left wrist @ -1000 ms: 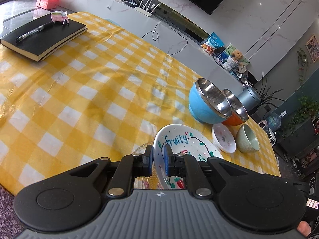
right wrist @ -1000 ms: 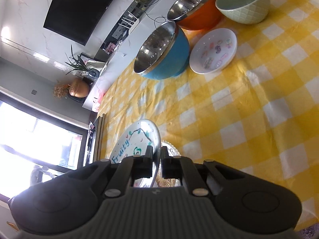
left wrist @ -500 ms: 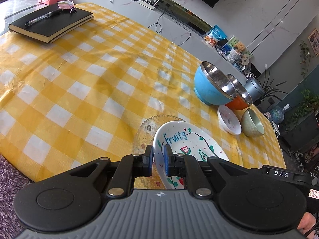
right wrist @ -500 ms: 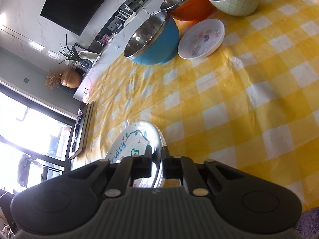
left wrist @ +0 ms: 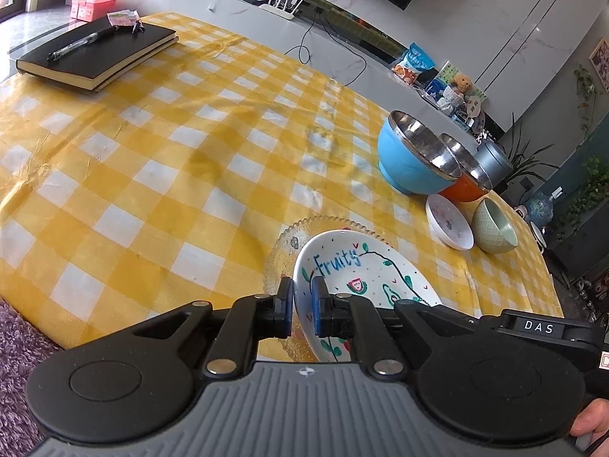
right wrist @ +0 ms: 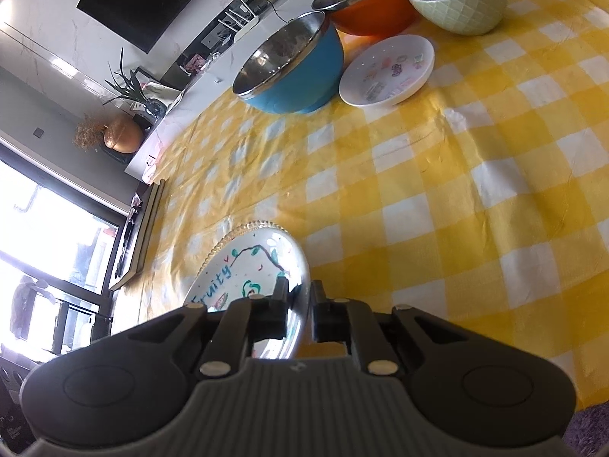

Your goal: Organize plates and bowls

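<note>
Two hand-held grippers share one load: the white "Fruity" plate, gripped at its near rim on opposite sides. The left hand-held gripper has its blue pads closed on the plate's left edge, and the right hand-held gripper has its jaws nearly shut across the plate's right edge. The glare there makes it hard to say how firmly those pads bear on the rim.

The plate sits over a clear glass plate with a beaded rim, which lies on the yellow checked cloth of the bench. From these views it cannot be told whether the white plate rests fully on the glass one or is held just above it. The two-sided hold appears meant to keep the wide, shallow plate level while it nests on the larger one, the smaller stacked onto the bigger.

Beyond the "Fruity" plate and to its right, well apart from it, the remaining crockery waits in a tight cluster: a blue steel-lined bowl, an orange steel-lined bowl touching it behind, a small patterned saucer in front of them, and a pale green bowl just beside the saucer. Far to the plate's left, at the bench's opposite end, a black notebook with a pen lies out of the way.
</note>
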`<state>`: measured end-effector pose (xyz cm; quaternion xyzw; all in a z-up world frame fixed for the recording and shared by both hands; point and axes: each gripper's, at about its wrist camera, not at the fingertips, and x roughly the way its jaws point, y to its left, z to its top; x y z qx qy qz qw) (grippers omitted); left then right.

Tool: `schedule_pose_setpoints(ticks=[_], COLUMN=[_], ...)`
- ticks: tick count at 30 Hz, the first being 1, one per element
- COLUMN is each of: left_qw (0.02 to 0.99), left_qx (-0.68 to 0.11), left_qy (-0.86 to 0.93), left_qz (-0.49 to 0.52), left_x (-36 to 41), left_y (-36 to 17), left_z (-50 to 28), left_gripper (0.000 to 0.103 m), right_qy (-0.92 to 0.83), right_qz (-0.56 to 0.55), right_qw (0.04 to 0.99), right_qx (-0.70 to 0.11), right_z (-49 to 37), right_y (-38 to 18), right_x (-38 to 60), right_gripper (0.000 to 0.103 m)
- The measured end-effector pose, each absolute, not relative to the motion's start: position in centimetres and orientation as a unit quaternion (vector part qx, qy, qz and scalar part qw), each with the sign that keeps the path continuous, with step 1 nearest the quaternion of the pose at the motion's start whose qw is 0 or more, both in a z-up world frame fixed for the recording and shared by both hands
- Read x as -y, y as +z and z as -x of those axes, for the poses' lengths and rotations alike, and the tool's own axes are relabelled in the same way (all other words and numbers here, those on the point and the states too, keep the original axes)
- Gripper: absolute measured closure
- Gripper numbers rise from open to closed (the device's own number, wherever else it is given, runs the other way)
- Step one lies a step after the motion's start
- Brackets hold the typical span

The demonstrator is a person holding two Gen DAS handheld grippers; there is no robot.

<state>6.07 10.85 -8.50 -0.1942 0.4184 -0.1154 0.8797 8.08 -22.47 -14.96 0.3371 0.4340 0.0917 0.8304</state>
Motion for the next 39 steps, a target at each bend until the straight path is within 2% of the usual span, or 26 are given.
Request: schedule_pose_setpoints(ticks=[16, 39], left_qw=[0.891, 0.905], left_qx=[-0.417, -0.412], left_qy=[-0.097, -0.087], left_qz=[0.151, 0.067], left_x=[-9.8, -7.7], left_y=[-8.7, -8.5], left_z=[-6.3, -6.1], left_gripper=[0.092, 0.09], right_qy=[0.073, 0.061], right_qz=[-0.255, -0.245], right_qw=[0.862, 0.873], right_qx=[-0.432, -0.418], right_z=[-8.7, -8.2], right_y=[-14.5, -14.3], right_x=[20.2, 20.1], right_gripper=[0.089, 0.09])
